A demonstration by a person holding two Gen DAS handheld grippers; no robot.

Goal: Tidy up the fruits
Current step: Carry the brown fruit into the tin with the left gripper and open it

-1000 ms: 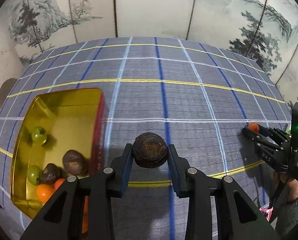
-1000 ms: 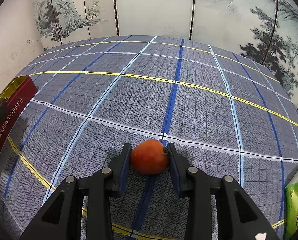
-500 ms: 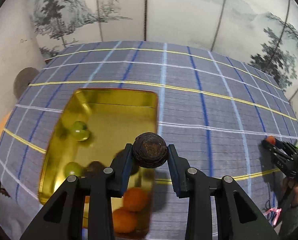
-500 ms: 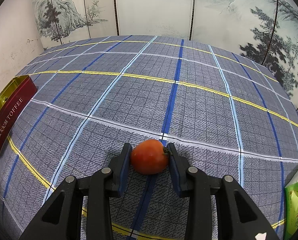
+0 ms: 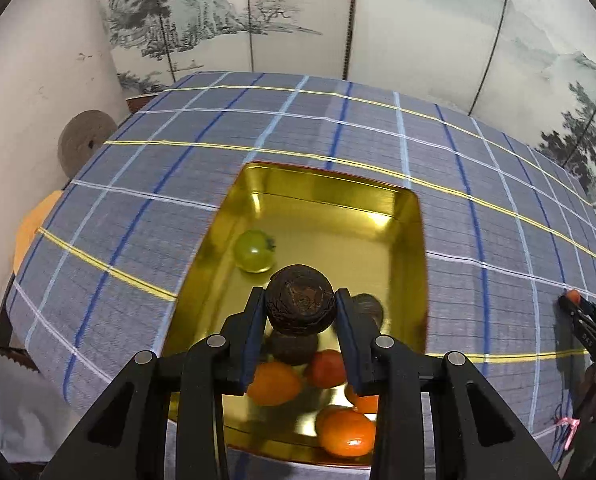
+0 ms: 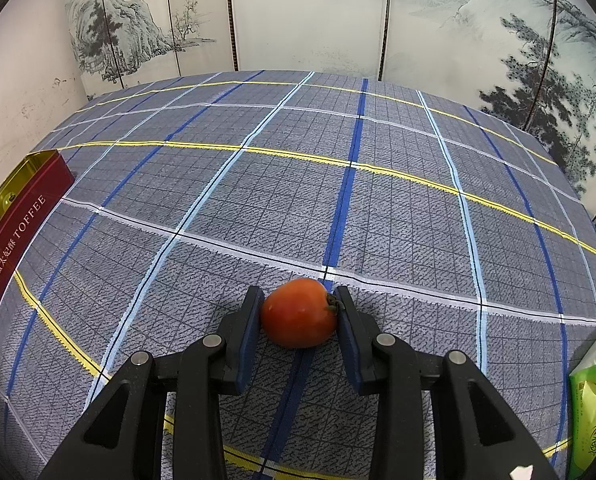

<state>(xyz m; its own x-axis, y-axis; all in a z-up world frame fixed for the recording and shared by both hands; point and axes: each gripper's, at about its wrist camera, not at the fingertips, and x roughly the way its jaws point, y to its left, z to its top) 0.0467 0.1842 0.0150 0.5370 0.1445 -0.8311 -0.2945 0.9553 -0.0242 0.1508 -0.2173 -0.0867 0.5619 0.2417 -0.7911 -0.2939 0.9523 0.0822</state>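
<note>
My left gripper [image 5: 300,312] is shut on a dark brown wrinkled fruit [image 5: 300,305] and holds it above the gold tin [image 5: 330,188]. In the tin lie a green tomato [image 5: 253,251], orange tomatoes [image 5: 348,432], a red one [image 5: 325,368] and more dark fruits [image 5: 368,309]. My right gripper [image 6: 300,312] is shut on a red tomato [image 6: 299,313] that rests low over the plaid tablecloth. The right gripper also shows at the far right of the left wrist view [image 5: 590,328]. The tin's red side [image 6: 16,232] shows at the left of the right wrist view.
The blue plaid tablecloth [image 6: 338,184] covers the table. A green packet [image 6: 594,408] lies at the right edge. A painted folding screen [image 6: 318,20] stands behind the table. A round grey stone [image 5: 84,144] leans on the wall at the left.
My left gripper has swung left with the dark fruit, from beside the tin to above its middle. The right gripper and its tomato have not moved.
</note>
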